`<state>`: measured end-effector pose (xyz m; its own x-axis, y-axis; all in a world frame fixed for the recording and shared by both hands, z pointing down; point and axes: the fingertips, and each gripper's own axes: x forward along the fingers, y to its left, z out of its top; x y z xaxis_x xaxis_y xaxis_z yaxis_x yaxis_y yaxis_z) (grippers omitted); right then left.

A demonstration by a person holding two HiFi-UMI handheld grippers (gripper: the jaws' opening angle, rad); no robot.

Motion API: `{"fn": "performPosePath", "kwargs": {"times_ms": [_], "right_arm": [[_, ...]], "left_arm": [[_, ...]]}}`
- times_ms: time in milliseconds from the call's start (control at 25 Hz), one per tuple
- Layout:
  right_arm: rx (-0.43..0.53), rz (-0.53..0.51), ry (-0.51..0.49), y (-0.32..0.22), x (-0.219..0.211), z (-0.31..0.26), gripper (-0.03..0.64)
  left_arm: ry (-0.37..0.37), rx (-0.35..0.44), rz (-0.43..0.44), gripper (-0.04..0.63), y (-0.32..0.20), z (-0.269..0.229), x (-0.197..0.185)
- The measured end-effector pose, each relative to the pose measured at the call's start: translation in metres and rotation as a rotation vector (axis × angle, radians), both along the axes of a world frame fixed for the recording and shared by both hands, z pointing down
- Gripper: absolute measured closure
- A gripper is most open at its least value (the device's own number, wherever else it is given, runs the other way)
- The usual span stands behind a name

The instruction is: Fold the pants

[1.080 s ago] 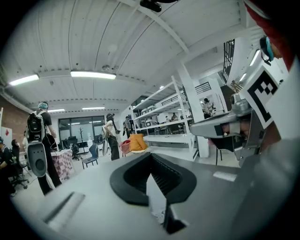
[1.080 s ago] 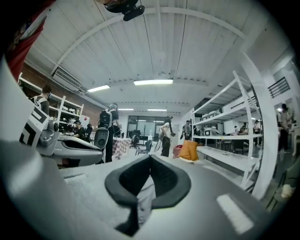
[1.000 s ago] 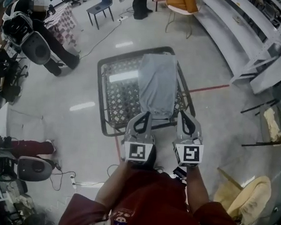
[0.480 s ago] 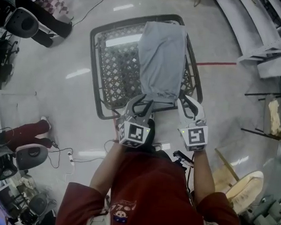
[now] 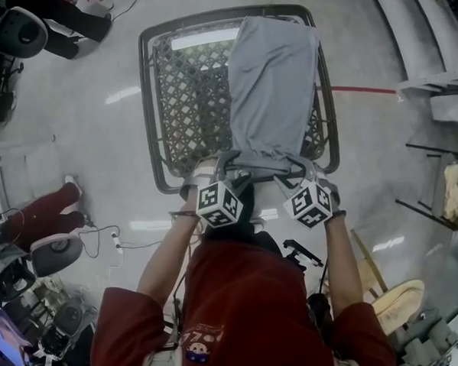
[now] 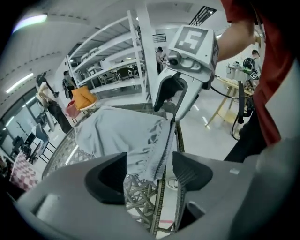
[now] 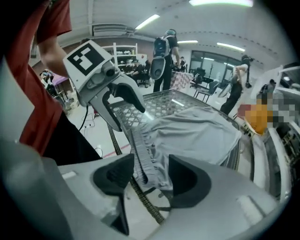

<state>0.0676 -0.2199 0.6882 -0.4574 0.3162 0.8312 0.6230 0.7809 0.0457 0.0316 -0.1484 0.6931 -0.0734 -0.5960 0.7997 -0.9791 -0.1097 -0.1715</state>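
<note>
Head view: the left tongs (image 5: 228, 163) and right tongs (image 5: 302, 167) are sitting lower than before, at the near edge of the one mesh surface (image 5: 183, 99), where one pair of pants (image 5: 272, 81) is lying. Left gripper view: the left tongs have just been opening and are standing wide, with the pants' gathered edge loose between them. Right gripper view: the right tongs are doing likewise.

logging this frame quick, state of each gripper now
Left gripper: open, just opened, gray pants waistband between jaws
Right gripper: open, just opened, waistband between jaws
</note>
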Motion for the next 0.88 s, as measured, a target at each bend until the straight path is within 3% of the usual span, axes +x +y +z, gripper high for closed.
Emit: {"fn": "performPosePath", "kwargs": {"times_ms": [360,560,680,800,880], "right_arm": [[0.035,-0.139,0.236,0.000,0.018,0.065,0.383],[0.052,-0.242,0.260,-0.005,0.014,0.083,0.383],[0.048,-0.276,0.232,-0.008,0.009,0.083,0.389],[0.055,-0.250,0.196,-0.014,0.002,0.084,0.490],[0.072,-0.241,0.189,-0.015,0.002,0.085,0.527]], "left_arm": [[0.098,-0.209,0.199,0.258,0.008,0.068,0.015],[0.143,-0.230,0.250,0.266,0.004,0.079,0.008],[0.151,-0.201,0.217,0.340,-0.003,0.079,-0.004],[0.137,-0.218,0.213,0.428,-0.004,0.080,-0.010],[0.124,-0.234,0.222,0.442,-0.005,0.081,-0.009]]}}
